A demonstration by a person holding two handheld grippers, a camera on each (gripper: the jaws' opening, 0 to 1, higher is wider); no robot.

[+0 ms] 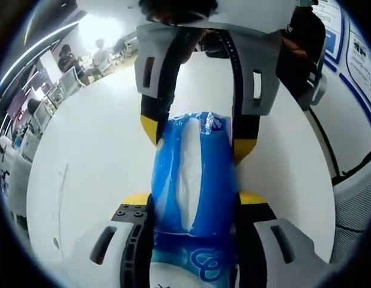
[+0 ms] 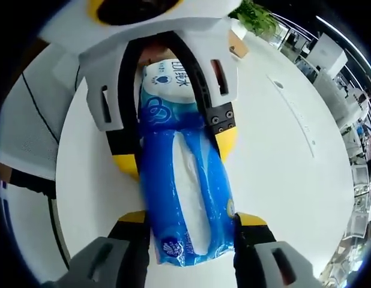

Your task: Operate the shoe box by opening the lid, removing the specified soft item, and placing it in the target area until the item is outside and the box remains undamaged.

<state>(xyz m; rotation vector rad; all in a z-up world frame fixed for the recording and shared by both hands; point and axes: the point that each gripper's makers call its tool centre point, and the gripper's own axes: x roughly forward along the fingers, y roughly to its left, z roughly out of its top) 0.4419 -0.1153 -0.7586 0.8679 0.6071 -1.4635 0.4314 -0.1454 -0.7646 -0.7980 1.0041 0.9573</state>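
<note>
Both my grippers are clamped on the same item: a blue and white soft plastic pack of tissues point(image 1: 194, 180), held between them over the round white table point(image 1: 95, 162).

Left gripper view: my left gripper point(image 1: 194, 201) has its yellow-tipped jaws closed against the two sides of the pack's near end. The right gripper point(image 1: 197, 132) comes in from the top, facing mine, its yellow tips pinching the far end. The pack spans the gap between the two grippers, white centre strip facing the camera.

Right gripper view: same thing mirrored. My right gripper point(image 2: 191, 225) squeezes the near end of the tissue pack point(image 2: 185, 180); the left gripper point(image 2: 173, 144) holds the far, printed end from the top of the view. The pack lies slightly diagonal between them.

Can't tell if the pack is touching the table or held just above it.

Background: office desks and seated people point(image 1: 83, 60) past the table edge, a green plant point(image 2: 257, 15) beyond the far side.
</note>
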